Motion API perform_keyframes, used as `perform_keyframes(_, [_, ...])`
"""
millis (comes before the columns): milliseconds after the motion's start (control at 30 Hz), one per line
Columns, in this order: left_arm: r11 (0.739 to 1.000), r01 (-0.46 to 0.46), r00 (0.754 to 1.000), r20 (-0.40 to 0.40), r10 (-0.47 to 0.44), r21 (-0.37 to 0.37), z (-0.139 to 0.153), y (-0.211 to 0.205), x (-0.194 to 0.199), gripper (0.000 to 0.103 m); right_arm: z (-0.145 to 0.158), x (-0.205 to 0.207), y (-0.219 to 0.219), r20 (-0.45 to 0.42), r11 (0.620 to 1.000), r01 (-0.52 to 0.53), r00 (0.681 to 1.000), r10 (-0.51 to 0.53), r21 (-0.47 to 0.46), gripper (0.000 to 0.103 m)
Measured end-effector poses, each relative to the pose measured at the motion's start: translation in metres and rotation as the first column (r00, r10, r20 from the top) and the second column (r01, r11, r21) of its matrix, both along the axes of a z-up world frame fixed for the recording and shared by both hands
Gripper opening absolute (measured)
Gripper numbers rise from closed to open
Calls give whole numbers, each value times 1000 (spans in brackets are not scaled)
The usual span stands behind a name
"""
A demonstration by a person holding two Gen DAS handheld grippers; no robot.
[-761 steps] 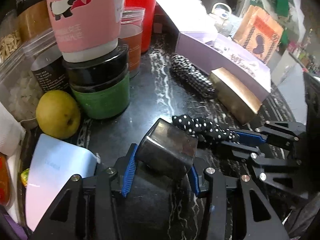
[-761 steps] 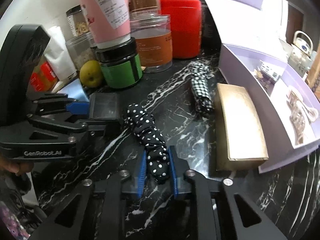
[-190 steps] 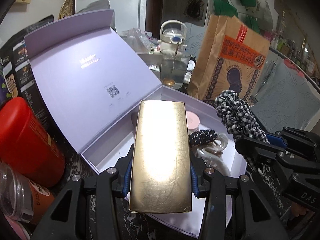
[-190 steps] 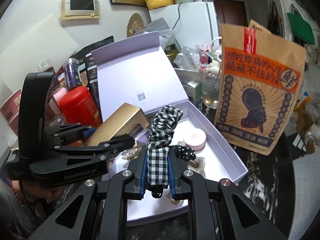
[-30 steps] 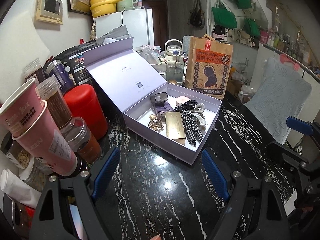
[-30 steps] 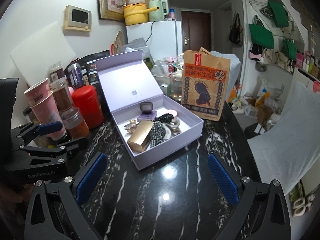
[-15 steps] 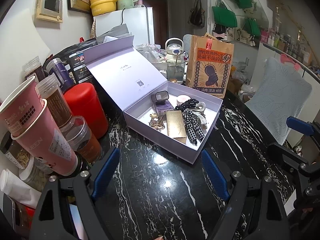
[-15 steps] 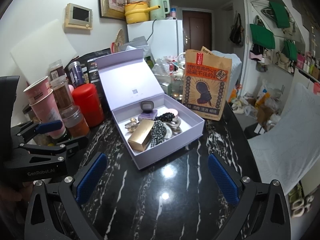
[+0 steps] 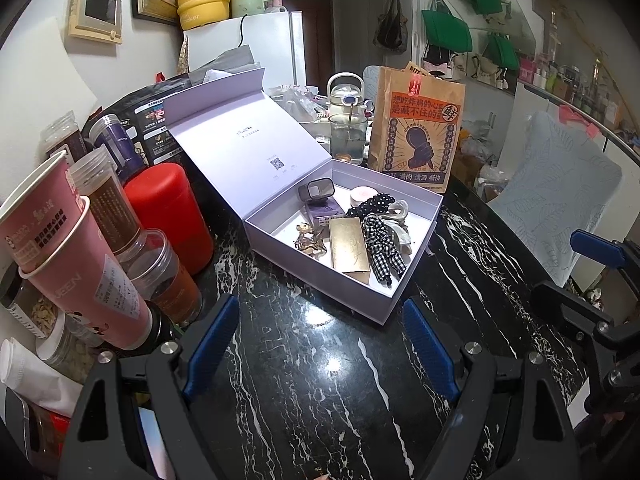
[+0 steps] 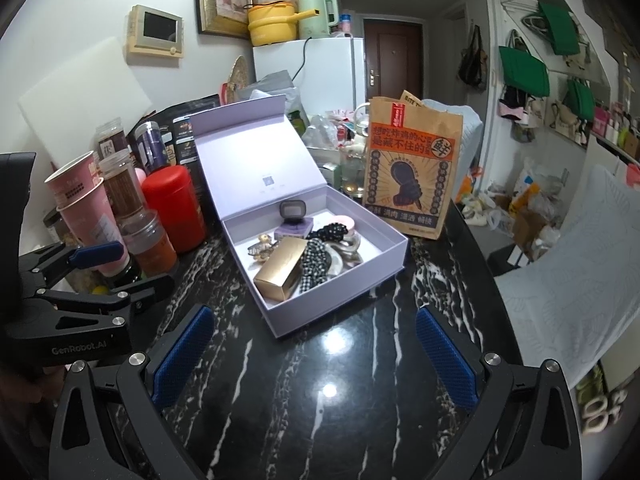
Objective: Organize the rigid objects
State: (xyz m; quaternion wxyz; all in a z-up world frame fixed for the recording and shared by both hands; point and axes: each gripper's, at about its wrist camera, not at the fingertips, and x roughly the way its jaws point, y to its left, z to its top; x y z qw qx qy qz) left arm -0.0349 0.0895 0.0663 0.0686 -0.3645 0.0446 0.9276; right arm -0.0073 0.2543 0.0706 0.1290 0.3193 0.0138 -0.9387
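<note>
An open lilac box (image 9: 416, 276) (image 10: 376, 268) stands on the black marble table with its lid up. Inside lie a gold box (image 9: 348, 250) (image 10: 282, 266), a checked scrunchie (image 9: 382, 246) (image 10: 314, 266), a dotted scrunchie (image 9: 370, 206) (image 10: 328, 232), a dark cube on a purple box (image 9: 316, 190) (image 10: 292, 210), a pink tin (image 9: 362, 196) and hair clips (image 9: 308, 240). My left gripper (image 9: 320, 344) is open and empty, held back from the box. My right gripper (image 10: 316, 354) is open and empty, also in front of the box.
Pink cups (image 9: 72, 256), jars (image 9: 168, 276) and a red canister (image 9: 168, 212) (image 10: 174, 208) crowd the table's left side. A brown paper bag (image 9: 416, 132) (image 10: 412, 168) and a glass kettle (image 9: 346, 120) stand behind the box. The table edge curves at right.
Both grippers have drawn very slightly closer to the box over the last second. Six seconds ago they held the gold box and checked scrunchie, which now lie in the lilac box.
</note>
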Motion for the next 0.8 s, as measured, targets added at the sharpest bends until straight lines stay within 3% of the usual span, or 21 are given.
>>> perform_keyframes(800, [1000, -4, 1000, 18, 4, -14, -1, -2, -2, 84, -3, 0, 3, 14, 1000, 2, 1000, -2, 6, 103])
